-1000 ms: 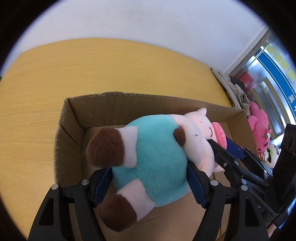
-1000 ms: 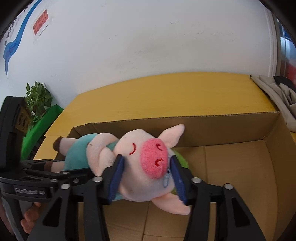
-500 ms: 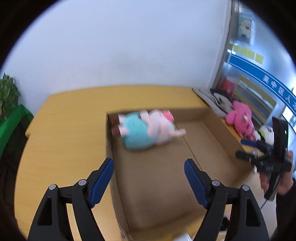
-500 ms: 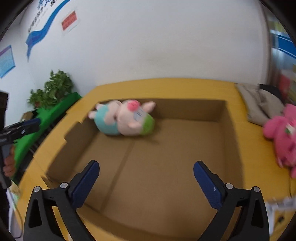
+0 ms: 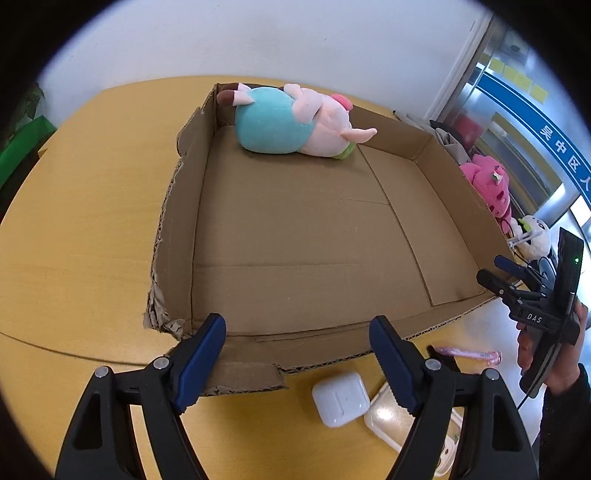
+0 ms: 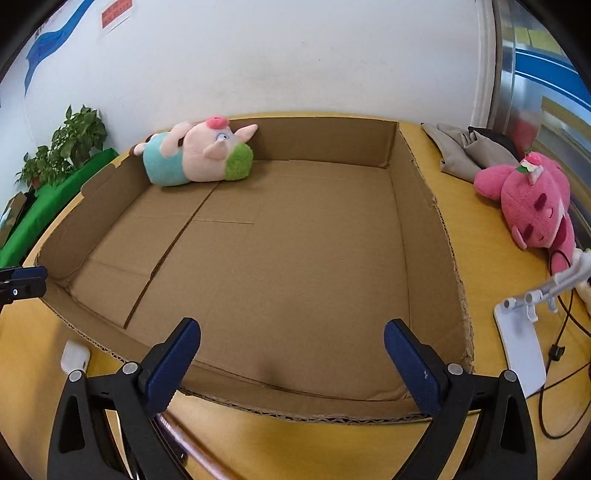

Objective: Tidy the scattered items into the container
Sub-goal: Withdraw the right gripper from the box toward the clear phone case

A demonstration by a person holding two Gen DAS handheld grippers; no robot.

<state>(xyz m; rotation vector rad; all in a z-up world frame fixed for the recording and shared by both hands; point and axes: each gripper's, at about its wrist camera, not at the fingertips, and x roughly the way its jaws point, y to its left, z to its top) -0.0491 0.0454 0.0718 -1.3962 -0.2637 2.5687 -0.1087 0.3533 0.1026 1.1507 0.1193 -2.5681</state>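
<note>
Both hands have pulled back since a second ago, leaving the plush pig (image 5: 295, 123) in the box's (image 5: 173, 221) far left corner. Next I judge a bench item, perhaps the white case (image 5: 340, 398) at the box's near edge. Left fingers (image 5: 297, 358) and right fingers (image 6: 291, 354) gape wide, holding nothing.

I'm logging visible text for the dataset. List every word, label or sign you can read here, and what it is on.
"DAS": white letters on the black right gripper body, left wrist view.
"吴中区人": white characters on the blue wall band; it runs on out of frame.
Red wall notice: too blurred to read.
Yellow sticky notes: nothing legible.
</note>
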